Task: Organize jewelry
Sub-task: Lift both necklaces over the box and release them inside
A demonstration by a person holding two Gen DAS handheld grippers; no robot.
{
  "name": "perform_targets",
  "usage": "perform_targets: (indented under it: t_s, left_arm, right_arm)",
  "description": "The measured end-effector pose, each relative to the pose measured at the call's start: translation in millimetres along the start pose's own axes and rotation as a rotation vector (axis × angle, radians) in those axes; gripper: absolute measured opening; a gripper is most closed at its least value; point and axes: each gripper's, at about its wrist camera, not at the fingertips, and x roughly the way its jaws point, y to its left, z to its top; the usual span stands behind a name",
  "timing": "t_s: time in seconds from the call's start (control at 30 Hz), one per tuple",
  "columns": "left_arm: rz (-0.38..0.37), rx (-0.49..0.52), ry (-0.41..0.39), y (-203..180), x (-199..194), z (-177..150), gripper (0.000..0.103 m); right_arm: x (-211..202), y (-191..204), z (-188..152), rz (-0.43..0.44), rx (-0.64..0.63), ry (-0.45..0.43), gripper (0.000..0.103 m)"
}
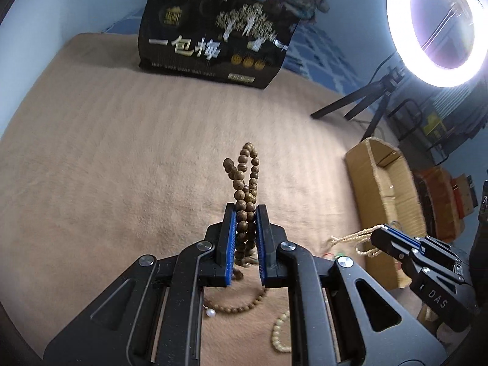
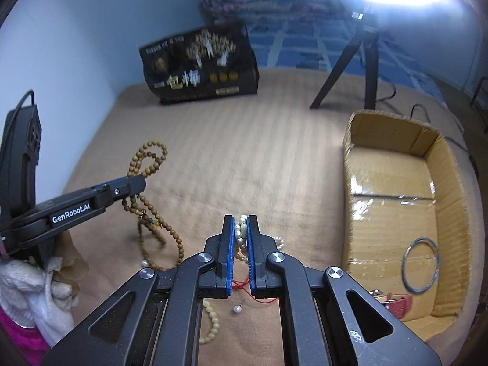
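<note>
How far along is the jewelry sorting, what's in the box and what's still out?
Done: a metal bangle and a red strap lie in the cardboard box. In hand: the left gripper is shut on the brown wooden bead strand, the right gripper on the cream bead strand. Left: a pearl earring, a cream bead bracelet and more brown beads on the blanket.

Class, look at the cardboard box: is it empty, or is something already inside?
Not empty. The cardboard box holds a metal ring and a red strap near its front end.
</note>
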Motion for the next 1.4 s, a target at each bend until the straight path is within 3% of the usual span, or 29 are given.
perform_targets:
  t_s: [0.37,0.6,1.0,1.4]
  left_arm:
    - [-0.123,-0.019,-0.085,-19,-54,8,0.01]
    - [-0.183,0.016,-0.113,-48,-71,13,0.01]
    - [-0.276,0.111,-0.146,-131,-82,37,0.01]
    - [-0.308,0.205,-0.149,-215,-66,57,0.01]
  right_arm:
    - [-60,-7,14,-0.03,0.01,-0.155,0.006]
    - [-92,-31,16,-0.07,0.043,-0.225,0.006]
    - [-116,-82,7,-0.129,0.104,-0.254,0.006]
    - [-114,-131,7,-0.155,0.149,-0.26,0.006]
